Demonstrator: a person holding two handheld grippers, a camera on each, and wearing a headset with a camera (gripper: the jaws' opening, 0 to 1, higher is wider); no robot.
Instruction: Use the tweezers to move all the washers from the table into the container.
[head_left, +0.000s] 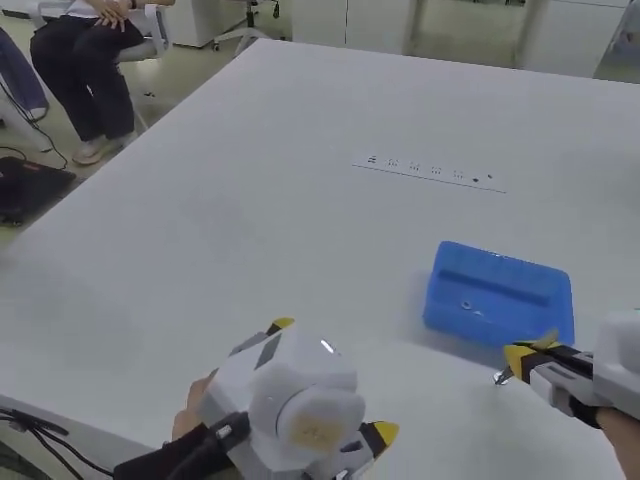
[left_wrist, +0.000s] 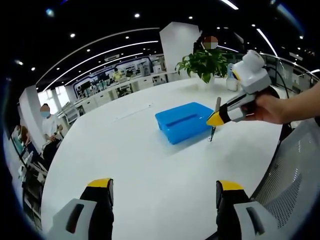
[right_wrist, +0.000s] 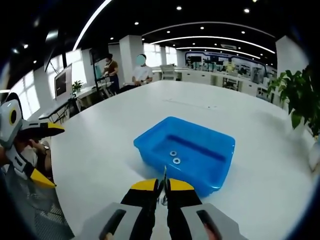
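Right gripper (right_wrist: 163, 186): the jaws are sitting nearly together and are clamping the tweezers (right_wrist: 164, 174), which are projecting forward as a thin metal pair between the yellow tips. In the head view this gripper (head_left: 523, 362) is hanging at the right edge of the frame, just beside the near corner of the blue container (head_left: 500, 262), with the tweezers (head_left: 499, 378) pointing down toward the white table (head_left: 250, 200).

Left gripper (left_wrist: 165, 196): the jaws are standing wide apart and are holding nothing. In the head view it (head_left: 330, 385) is sitting low at the near edge of the table, well apart from the container.

Task items: two washers (right_wrist: 175, 157) are lying side by side on the floor of the container (right_wrist: 212, 176), near its middle. In the head view they (head_left: 467, 305) are appearing as small pale specks.

Farther across the table, a row of small dark items (head_left: 430, 170) is lying along a pale strip (too small to tell whether these are washers).

Surroundings: a seated person (head_left: 85, 60) is occupying the far left corner.
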